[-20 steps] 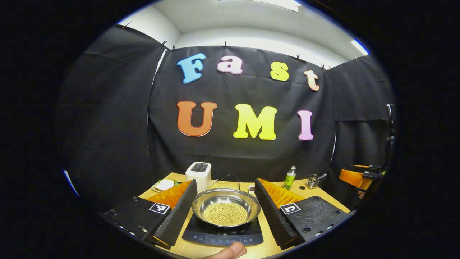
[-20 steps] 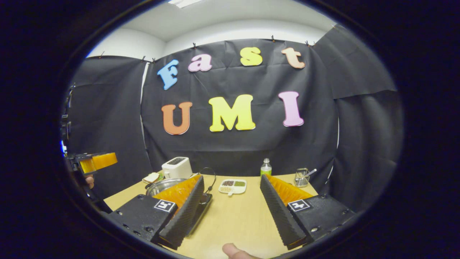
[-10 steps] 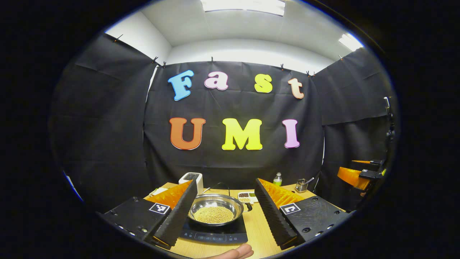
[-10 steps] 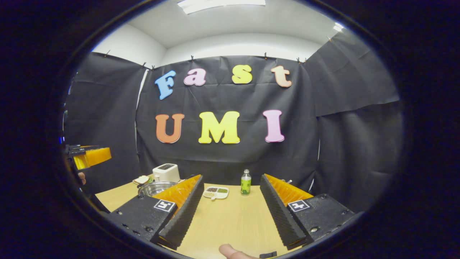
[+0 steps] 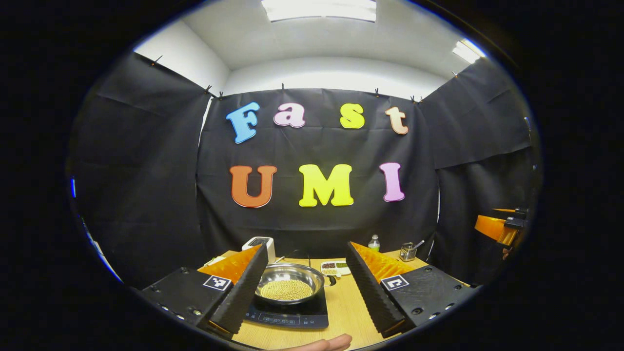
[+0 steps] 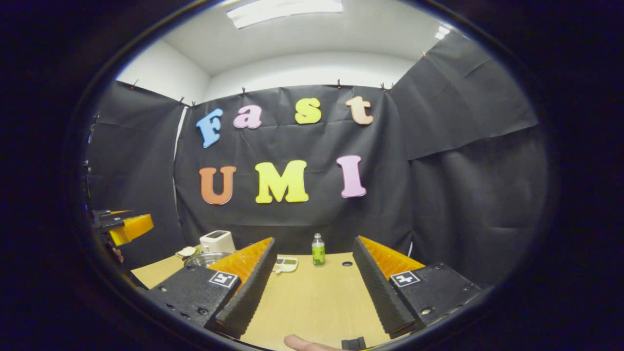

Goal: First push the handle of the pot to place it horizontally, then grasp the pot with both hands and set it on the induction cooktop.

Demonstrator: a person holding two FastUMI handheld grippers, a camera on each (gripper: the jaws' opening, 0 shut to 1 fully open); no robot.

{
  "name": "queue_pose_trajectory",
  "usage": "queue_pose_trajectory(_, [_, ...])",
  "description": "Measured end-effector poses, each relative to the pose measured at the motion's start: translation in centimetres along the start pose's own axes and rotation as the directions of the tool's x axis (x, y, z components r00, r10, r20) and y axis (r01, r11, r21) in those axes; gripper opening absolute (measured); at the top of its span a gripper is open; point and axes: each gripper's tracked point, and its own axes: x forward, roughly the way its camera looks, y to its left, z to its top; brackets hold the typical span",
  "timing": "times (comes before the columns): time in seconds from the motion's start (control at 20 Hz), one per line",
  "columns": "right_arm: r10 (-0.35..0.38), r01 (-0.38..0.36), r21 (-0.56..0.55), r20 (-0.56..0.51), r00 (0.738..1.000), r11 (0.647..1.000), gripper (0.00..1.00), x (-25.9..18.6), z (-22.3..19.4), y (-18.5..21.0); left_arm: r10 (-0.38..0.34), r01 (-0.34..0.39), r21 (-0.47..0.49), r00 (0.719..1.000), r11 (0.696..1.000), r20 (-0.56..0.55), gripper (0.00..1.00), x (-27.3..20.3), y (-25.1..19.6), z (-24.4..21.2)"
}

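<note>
Both the left gripper (image 5: 306, 285) and right gripper (image 6: 312, 287) are showing ribbed wedge fingers, screwed black mounting plates, and square black-and-white markers.

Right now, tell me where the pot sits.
In the left gripper view, the pot sits on the induction cooktop, left of centre on the table, before the toaster.

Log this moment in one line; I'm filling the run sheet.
pot: on induction cooktop | left gripper: open | right gripper: open
</note>
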Motion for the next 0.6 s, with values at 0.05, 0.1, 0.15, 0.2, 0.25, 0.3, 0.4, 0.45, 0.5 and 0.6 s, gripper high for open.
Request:
queue_pose_trajectory(0.05, [0.005,-0.005,0.002,0.002,1.000,1.000,0.96,-0.2,0.0,0.1,0.004,-0.004,-0.002,1.000,1.000,0.000,0.96,0.0,0.1,0.0])
queue_pose_trajectory(0.1, [0.010,-0.010,0.008,0.001,1.000,1.000,0.99,-0.3,-0.1,0.1,0.004,-0.004,-0.002,1.000,1.000,-0.002,0.96,-0.2,0.0,-0.1])
queue_pose_trajectory(0.15, [0.014,-0.014,0.013,-0.002,1.000,1.000,0.96,-0.3,-0.2,0.2,0.003,-0.003,-0.003,1.000,1.000,-0.002,0.96,-0.3,-0.3,0.0])
queue_pose_trajectory(0.2, [0.014,-0.014,0.016,-0.003,1.000,1.000,0.96,-0.3,-0.4,0.0,-0.004,0.004,-0.005,1.000,1.000,-0.003,0.96,-0.4,-0.4,-0.1])
queue_pose_trajectory(0.25, [0.014,-0.014,0.015,-0.002,1.000,1.000,0.96,-0.3,-0.4,-0.1,-0.011,0.011,-0.003,1.000,1.000,0.001,0.96,-0.6,-0.7,0.0])
queue_pose_trajectory(0.3, [0.011,-0.010,0.016,-0.004,1.000,1.000,0.96,-0.4,-0.6,-0.2,-0.014,0.014,0.001,1.000,1.000,0.002,0.95,-0.8,-0.8,0.0])
queue_pose_trajectory(0.4, [0.010,-0.009,0.024,-0.006,1.000,1.000,0.96,-0.2,-0.8,-0.2,-0.011,0.011,0.004,1.000,1.000,0.003,0.96,-0.8,-0.6,-0.1])
queue_pose_trajectory(0.45, [0.010,-0.010,0.027,-0.009,1.000,1.000,0.96,-0.3,-1.0,-0.3,-0.014,0.014,0.004,1.000,1.000,0.007,0.96,-0.8,-0.7,0.0])
queue_pose_trajectory(0.5, [0.008,-0.008,0.029,-0.014,1.000,1.000,0.96,-0.4,-1.2,-0.5,-0.017,0.017,0.002,1.000,1.000,0.007,0.96,-0.9,-0.8,-0.1])
queue_pose_trajectory(0.6, [-0.008,0.009,0.039,-0.025,1.000,0.999,0.96,-0.3,-1.6,-1.1,-0.026,0.026,-0.008,1.000,1.000,0.004,0.95,-1.0,-0.8,-0.2])
